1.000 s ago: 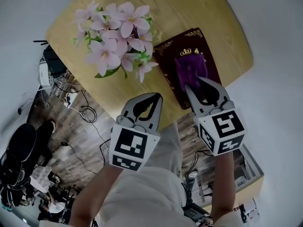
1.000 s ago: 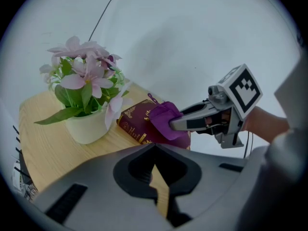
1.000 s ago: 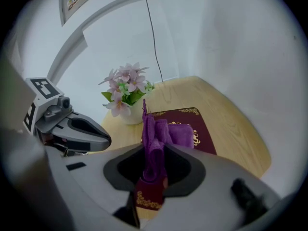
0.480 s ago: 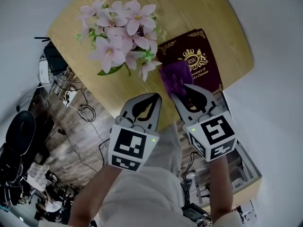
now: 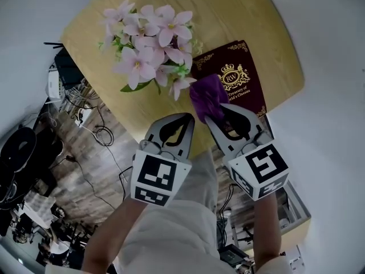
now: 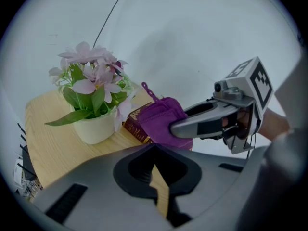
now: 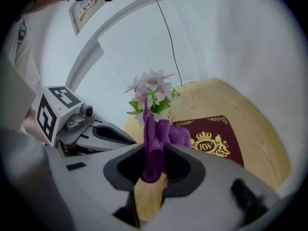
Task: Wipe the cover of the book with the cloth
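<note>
We see the maroon book (image 5: 242, 79) lying flat on the wooden table (image 5: 239, 16), just beside the potted pink flowers (image 5: 151, 44). The purple cloth (image 5: 206, 96) rests on the near left part of its cover. Our right gripper (image 5: 219, 114) is clamped on that cloth, while our left gripper (image 5: 183, 119) hovers by the table's near edge, jaws pressed together on nothing.

Gold letters "RW" stand under a crown in the crest on the cover of a dark red hardcover book (image 5: 242, 76). Smaller gold lines below the crest read in part "Treasury of" and "Classics", their left end covered by a purple cloth (image 5: 206, 97). A wall placard (image 7: 85, 8) carries print too small to read.
</note>
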The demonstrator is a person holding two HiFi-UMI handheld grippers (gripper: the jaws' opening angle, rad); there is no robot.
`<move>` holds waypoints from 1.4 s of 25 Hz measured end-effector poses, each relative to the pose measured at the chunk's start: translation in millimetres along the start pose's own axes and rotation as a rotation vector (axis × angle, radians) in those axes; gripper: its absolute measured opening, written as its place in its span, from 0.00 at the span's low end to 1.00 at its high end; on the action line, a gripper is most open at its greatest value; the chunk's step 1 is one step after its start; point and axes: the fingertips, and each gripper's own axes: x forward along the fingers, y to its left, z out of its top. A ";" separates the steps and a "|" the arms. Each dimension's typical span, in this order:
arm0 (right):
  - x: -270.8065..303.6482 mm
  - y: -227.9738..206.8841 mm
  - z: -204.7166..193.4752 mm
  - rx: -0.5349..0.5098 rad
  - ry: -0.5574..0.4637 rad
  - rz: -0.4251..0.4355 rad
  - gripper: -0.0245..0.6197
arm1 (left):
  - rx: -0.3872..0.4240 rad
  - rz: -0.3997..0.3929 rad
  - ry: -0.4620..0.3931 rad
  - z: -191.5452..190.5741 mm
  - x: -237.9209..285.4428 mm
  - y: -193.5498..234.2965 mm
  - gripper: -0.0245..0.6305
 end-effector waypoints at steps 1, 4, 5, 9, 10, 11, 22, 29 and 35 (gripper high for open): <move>-3.1 -4.5 2.1 -0.002 0.003 -0.009 0.21 | -0.002 0.001 -0.002 1.8 0.3 -0.1 0.05; -12.2 -23.2 8.1 -0.001 0.009 -0.046 0.21 | -0.009 0.006 -0.008 6.9 2.1 0.6 0.05; -14.7 -30.8 10.0 0.001 0.008 -0.061 0.21 | -0.012 0.008 -0.011 8.8 3.0 1.2 0.05; -24.1 -64.4 17.6 0.010 0.004 -0.129 0.21 | -0.027 0.013 -0.019 16.2 6.8 2.5 0.05; -25.8 -72.9 20.1 0.011 0.001 -0.148 0.21 | -0.030 0.014 -0.021 18.3 7.8 3.2 0.05; -26.7 -81.0 22.9 0.009 -0.001 -0.166 0.21 | -0.034 0.016 -0.023 20.4 8.5 4.3 0.05; -15.2 -148.1 36.0 -0.060 0.034 -0.323 0.21 | -0.051 0.046 -0.036 38.9 14.0 15.4 0.05; -3.1 -144.6 36.0 -0.090 0.078 -0.331 0.21 | -0.055 0.048 -0.037 39.8 11.9 15.9 0.05; 8.1 -124.9 36.7 -0.073 0.077 -0.286 0.21 | -0.057 0.046 -0.041 38.2 5.6 20.7 0.05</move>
